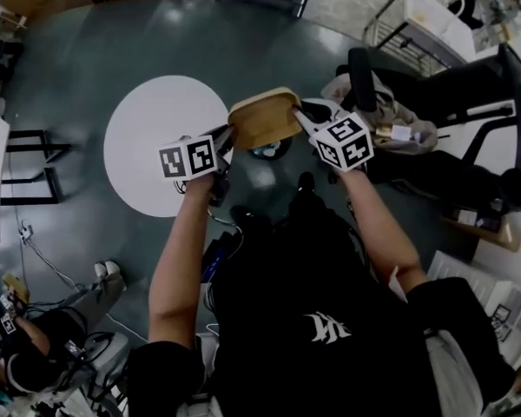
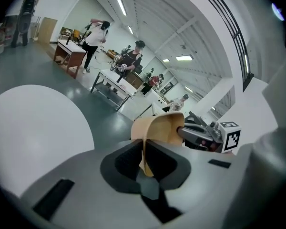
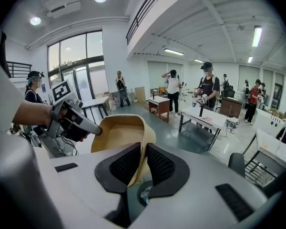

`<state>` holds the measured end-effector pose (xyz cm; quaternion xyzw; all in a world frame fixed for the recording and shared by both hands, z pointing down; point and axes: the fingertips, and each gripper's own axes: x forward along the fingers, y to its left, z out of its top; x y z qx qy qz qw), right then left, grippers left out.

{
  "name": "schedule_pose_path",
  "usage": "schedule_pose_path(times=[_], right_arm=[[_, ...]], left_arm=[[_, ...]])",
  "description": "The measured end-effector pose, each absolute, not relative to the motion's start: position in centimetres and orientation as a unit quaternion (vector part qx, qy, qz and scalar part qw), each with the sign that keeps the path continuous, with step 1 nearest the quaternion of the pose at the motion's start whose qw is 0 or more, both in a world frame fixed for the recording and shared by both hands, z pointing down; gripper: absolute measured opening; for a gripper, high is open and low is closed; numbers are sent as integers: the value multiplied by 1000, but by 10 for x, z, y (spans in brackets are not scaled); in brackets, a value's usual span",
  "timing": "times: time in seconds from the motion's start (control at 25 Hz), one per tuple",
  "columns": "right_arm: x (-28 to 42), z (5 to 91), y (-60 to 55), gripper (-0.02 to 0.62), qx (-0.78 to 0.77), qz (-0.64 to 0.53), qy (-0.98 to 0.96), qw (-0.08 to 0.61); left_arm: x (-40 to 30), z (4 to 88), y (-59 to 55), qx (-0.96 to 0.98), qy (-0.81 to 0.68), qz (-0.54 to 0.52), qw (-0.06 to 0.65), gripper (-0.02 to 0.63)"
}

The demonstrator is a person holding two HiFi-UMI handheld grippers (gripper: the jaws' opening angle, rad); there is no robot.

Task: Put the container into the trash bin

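A tan paper container [image 1: 262,118] hangs in the air between both grippers, in front of the person's body. My left gripper [image 1: 229,135] is shut on the container's left rim. In the left gripper view the thin rim [image 2: 145,151] stands upright between the dark pads. My right gripper [image 1: 300,114] is shut on the opposite rim. The right gripper view looks into the container's open hollow [image 3: 117,132] and shows the left gripper [image 3: 74,120] at its far side. A dark round trash bin [image 1: 273,150] shows partly under the container and again below the right jaws [image 3: 143,195].
A white round table [image 1: 161,142] stands to the left of the bin. An office chair [image 1: 378,89] with things on it stands to the right. Cables lie on the grey floor at the lower left [image 1: 43,263]. Several people work at tables [image 2: 109,80] farther off in the hall.
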<state>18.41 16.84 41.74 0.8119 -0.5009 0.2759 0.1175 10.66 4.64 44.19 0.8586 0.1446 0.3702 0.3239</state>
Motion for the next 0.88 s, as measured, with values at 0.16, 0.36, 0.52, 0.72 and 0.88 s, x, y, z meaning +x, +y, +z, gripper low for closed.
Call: schedule_pose_path(times=[0.16,0.36,0.52,0.72,0.88], right_arm=[[202,434,186,57,800,295,-509,121],[221,483,213,57,783,339,-508,114],[233,525,226,57,769,367,-511,112],[243,583,241,57,761,398,-499,114],[242,631,243,57,754,420,-492,114]], left_arm=[[123,463,67,852,130,386,330,23],[132,500,98,838,109,414,339,25],[137,534,115,825,101,429,355,28],[145,591,132,812,88,450,361,28],[144,641,132,802,60,462,374,25]])
